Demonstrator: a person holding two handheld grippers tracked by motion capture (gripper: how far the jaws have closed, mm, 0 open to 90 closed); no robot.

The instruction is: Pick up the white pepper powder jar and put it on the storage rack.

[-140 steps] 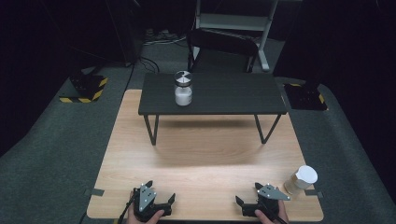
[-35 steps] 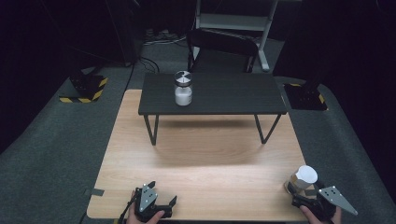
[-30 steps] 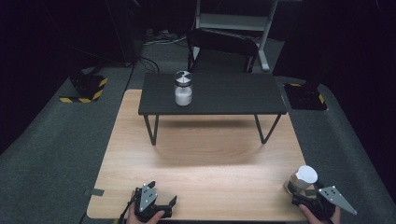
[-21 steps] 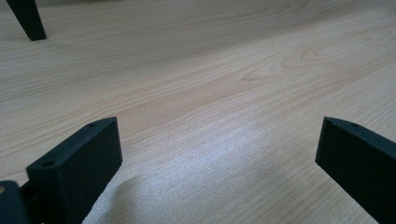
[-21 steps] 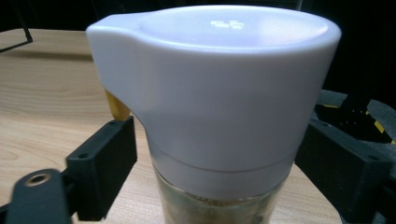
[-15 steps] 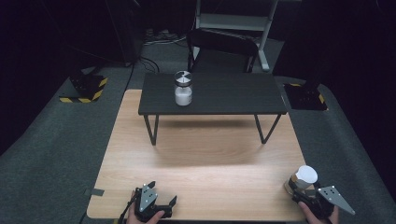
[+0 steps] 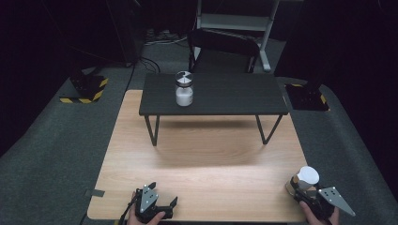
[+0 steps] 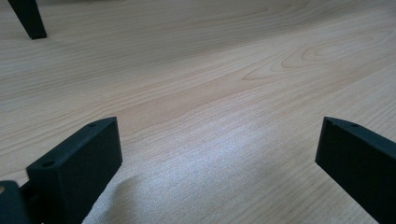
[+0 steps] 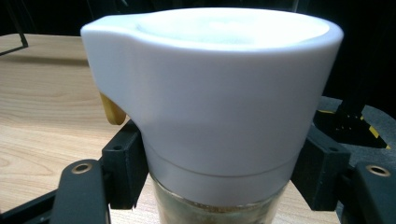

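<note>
Risk I see: right tool (image 9: 219, 182), jaws just closed on white-lidded glass jar (image 9: 215, 107), grips near worktop edge (image 7: 263, 219) — may tip it off.

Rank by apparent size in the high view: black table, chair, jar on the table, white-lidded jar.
1. black table
2. chair, partly hidden behind it
3-4. jar and white-lidded jar: look alike; distance differs, so unranked.

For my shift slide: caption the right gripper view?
Right gripper shut on white-capped clear glass jar, at the light wooden table's edge.
</note>
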